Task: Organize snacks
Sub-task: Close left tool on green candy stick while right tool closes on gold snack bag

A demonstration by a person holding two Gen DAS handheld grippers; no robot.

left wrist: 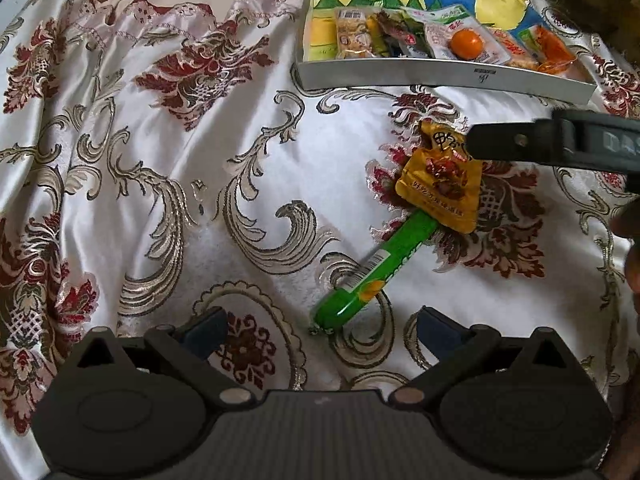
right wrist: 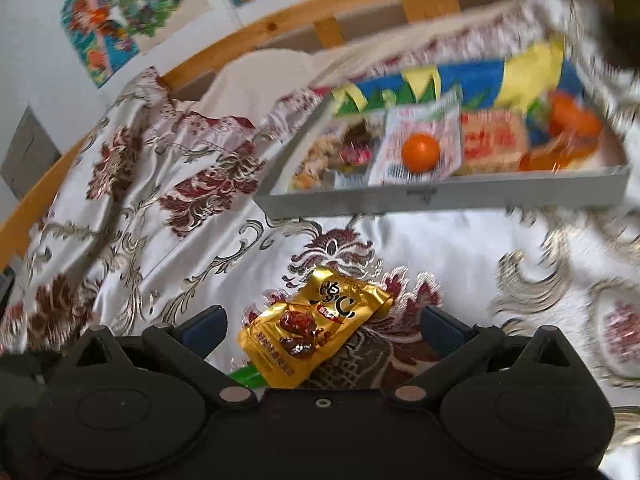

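Note:
A gold snack packet (left wrist: 440,184) lies on the patterned cloth, its lower edge over one end of a green sausage stick (left wrist: 372,272). A grey tray (left wrist: 440,74) at the back holds several snack packets and a small orange (left wrist: 466,44). My left gripper (left wrist: 322,328) is open and empty, just short of the green stick's near end. My right gripper (right wrist: 322,330) is open, its fingers either side of the gold packet (right wrist: 316,328), not closed on it. One right finger (left wrist: 520,142) shows beside the packet in the left wrist view. The tray (right wrist: 440,196) lies beyond.
The floral satin cloth (left wrist: 180,200) is wrinkled at the left. A wooden frame (right wrist: 240,40) and a wall with colourful pictures (right wrist: 120,12) stand behind. A green stick end (right wrist: 248,376) peeks from under the packet.

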